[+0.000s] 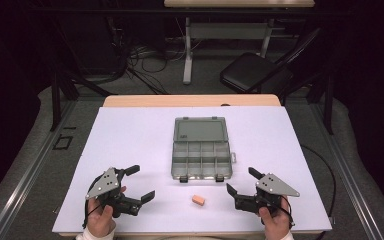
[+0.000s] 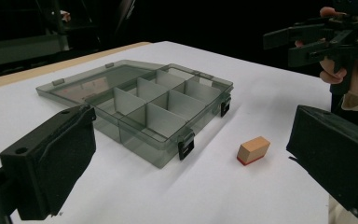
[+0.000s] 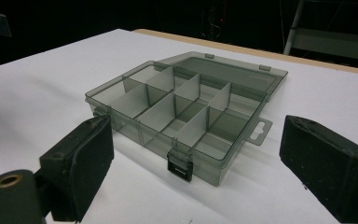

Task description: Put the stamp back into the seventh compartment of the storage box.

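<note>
Apparently lengthwise left-right, the eraser point(image 1: 198, 200) lies between both wide-open, empty tools point(image 1: 141, 184) point(image 1: 240, 181).

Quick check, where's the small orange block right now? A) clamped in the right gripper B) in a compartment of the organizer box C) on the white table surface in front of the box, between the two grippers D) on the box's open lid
C: the orange block lies on the white table just in front of the open organizer box, apart from it, with the left gripper and right gripper open on either side.
</note>
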